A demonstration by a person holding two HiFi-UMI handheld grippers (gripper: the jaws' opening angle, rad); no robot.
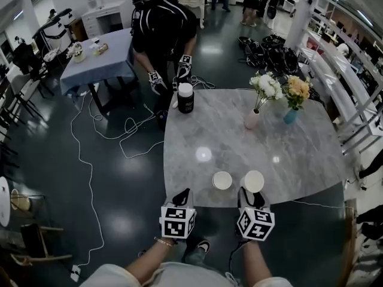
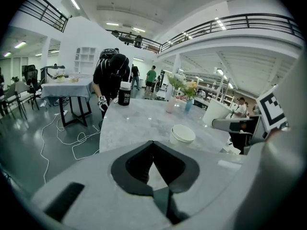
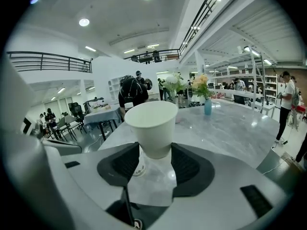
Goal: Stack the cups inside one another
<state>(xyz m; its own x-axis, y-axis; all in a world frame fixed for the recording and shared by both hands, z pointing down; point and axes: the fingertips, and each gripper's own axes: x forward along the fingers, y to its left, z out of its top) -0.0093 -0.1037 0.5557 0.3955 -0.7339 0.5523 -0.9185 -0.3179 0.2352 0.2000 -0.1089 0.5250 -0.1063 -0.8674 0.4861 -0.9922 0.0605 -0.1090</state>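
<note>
Two white paper cups are at the near edge of the grey marble table (image 1: 287, 154). One cup (image 1: 222, 180) stands upright on the table, also seen in the left gripper view as the cup (image 2: 183, 134) ahead and to the right. My right gripper (image 1: 252, 197) is shut on the lower part of the second cup (image 1: 254, 181), holding it upright and lifted off the table just right of the first. In the right gripper view that cup (image 3: 154, 126) sits between the pads of the right gripper (image 3: 154, 150). My left gripper (image 1: 182, 196) hangs left of the standing cup; the jaws of the left gripper (image 2: 153, 143) meet at the tips, with nothing held.
A black jar with a white lid (image 1: 185, 97) stands at the table's far left edge. A pink vase (image 1: 252, 119) and a blue vase (image 1: 291, 115) with flowers stand at the back. A person (image 1: 161, 28) bends over beyond the far edge. Cables (image 1: 114, 130) lie on the floor at left.
</note>
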